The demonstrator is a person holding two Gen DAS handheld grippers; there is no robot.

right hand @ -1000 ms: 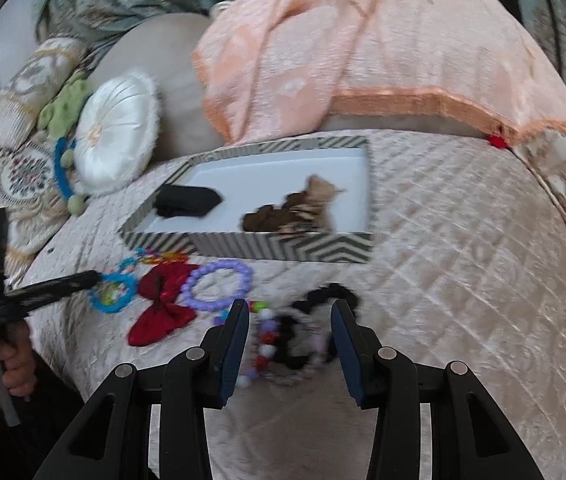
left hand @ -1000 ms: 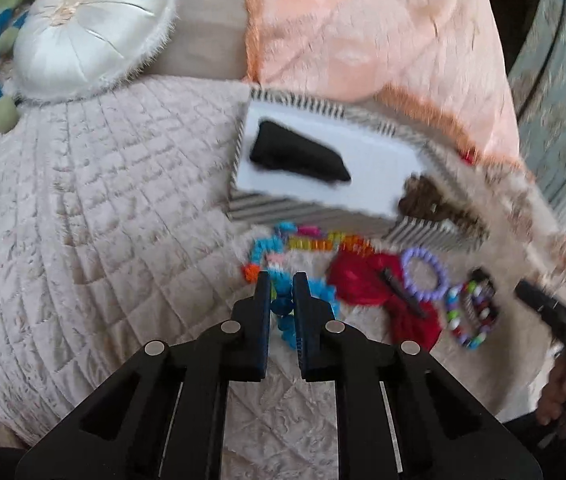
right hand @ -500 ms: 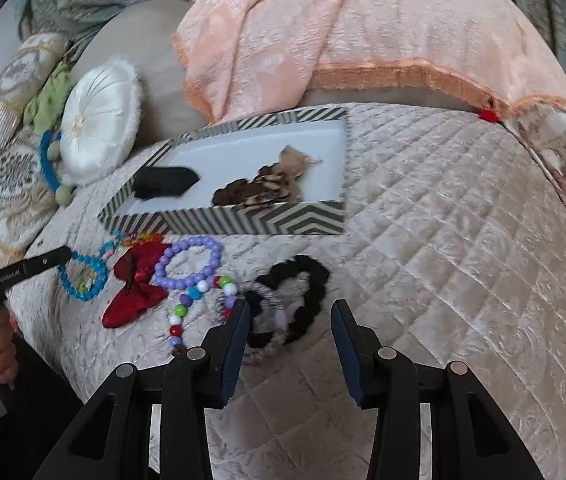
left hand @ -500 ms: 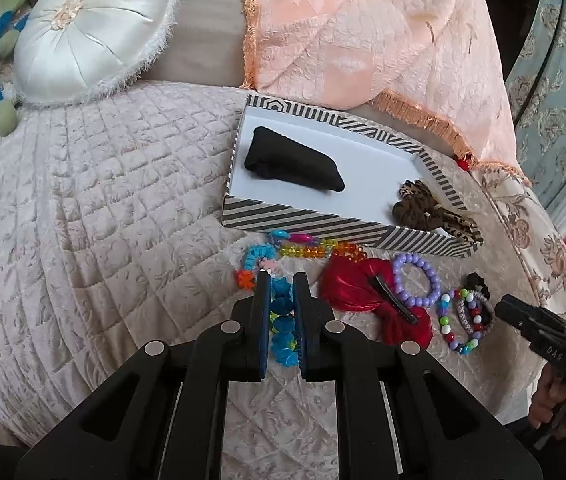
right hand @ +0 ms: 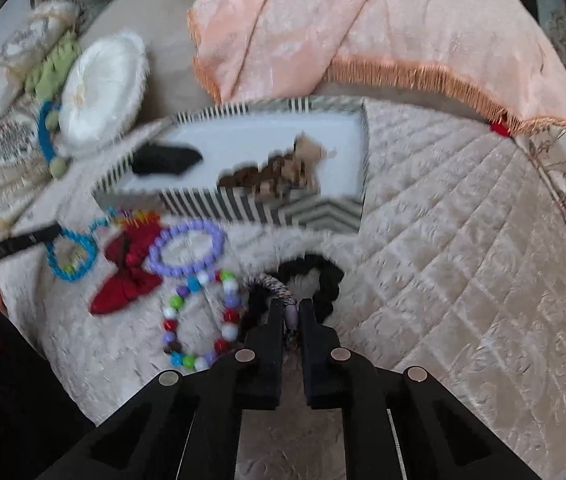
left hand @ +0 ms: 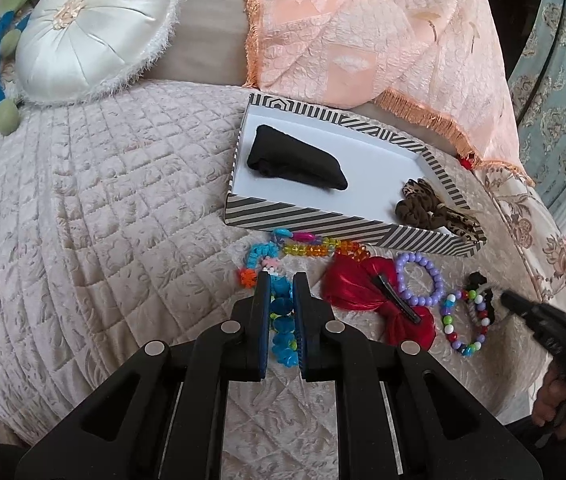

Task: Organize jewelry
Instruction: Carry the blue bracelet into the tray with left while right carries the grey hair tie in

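A striped box (left hand: 323,222) (right hand: 243,204) on the quilted bed holds a black pouch (left hand: 295,160) and a leopard scrunchie (left hand: 431,208). In front of it lie a red bow clip (left hand: 367,292), a purple bead bracelet (left hand: 419,284), a multicolour bead bracelet (left hand: 463,320) (right hand: 199,320) and a black scrunchie (right hand: 323,276). My left gripper (left hand: 282,284) is shut on a blue bead bracelet (left hand: 283,320). My right gripper (right hand: 291,308) is shut on a pale braided bracelet (right hand: 281,290) beside the black scrunchie.
A white round cushion (left hand: 95,28) and a peach fringed blanket (left hand: 363,32) lie behind the box. The bed edge drops off at the front. The right gripper also shows in the left wrist view (left hand: 543,320) at the far right.
My right gripper has moved forward and closed on the braided bracelet. My left gripper stays shut on the blue bracelet, with little movement.
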